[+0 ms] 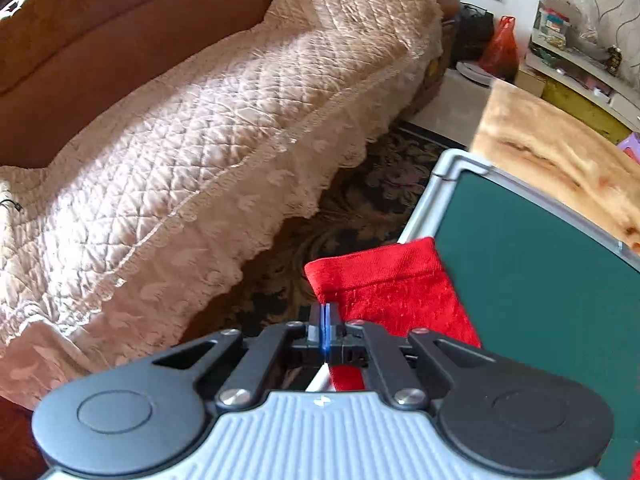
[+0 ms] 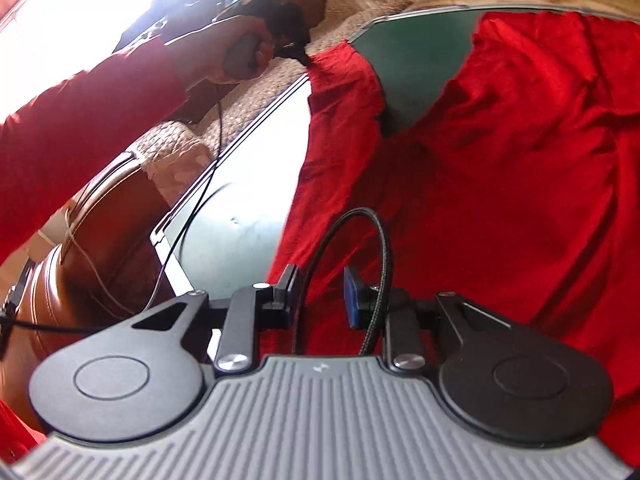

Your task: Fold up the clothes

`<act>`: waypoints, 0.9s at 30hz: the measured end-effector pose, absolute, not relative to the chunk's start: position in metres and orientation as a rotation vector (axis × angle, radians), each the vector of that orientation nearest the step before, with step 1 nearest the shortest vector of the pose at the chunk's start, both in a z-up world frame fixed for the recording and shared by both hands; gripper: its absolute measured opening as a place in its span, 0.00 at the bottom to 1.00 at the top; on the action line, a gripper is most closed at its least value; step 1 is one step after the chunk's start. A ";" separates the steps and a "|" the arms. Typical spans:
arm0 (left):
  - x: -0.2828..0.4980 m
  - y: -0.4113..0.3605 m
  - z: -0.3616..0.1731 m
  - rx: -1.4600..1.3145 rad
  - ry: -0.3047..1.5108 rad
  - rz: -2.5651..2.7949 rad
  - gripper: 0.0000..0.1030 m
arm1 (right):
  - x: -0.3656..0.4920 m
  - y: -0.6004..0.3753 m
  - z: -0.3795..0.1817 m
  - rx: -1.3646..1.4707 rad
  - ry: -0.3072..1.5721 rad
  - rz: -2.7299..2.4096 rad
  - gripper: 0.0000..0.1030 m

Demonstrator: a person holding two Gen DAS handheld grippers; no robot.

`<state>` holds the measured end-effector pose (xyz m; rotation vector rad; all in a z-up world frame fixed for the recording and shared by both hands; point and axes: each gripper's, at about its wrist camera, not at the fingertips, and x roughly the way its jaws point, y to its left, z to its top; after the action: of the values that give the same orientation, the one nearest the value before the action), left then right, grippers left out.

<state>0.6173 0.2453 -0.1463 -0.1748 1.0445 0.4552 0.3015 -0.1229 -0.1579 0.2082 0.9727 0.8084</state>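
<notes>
A red long-sleeved garment (image 2: 500, 184) lies spread on a green board (image 2: 416, 60). My left gripper (image 1: 327, 316) is shut on the cuff end of its sleeve (image 1: 384, 280) and holds it out past the board's left edge; it shows in the right wrist view (image 2: 300, 58) gripping the sleeve tip. My right gripper (image 2: 322, 292) is open just above the garment's lower body, with red cloth between and under the fingers, touching nothing that I can see.
The green board (image 1: 532, 280) has a grey frame and rests on a wooden table (image 1: 552, 152). A brown sofa with a beige quilted cover (image 1: 192, 152) stands to the left across a patterned rug (image 1: 360, 200). A cable (image 2: 192, 208) hangs from the left hand.
</notes>
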 end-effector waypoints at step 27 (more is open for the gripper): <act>0.552 0.245 -0.128 0.026 1.022 0.537 0.33 | 0.286 -0.180 -0.113 0.137 0.932 0.776 0.29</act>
<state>0.5519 0.2453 -0.1276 0.0258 1.0221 0.5370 0.2855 -0.1798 -0.1129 0.1370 0.9320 0.7755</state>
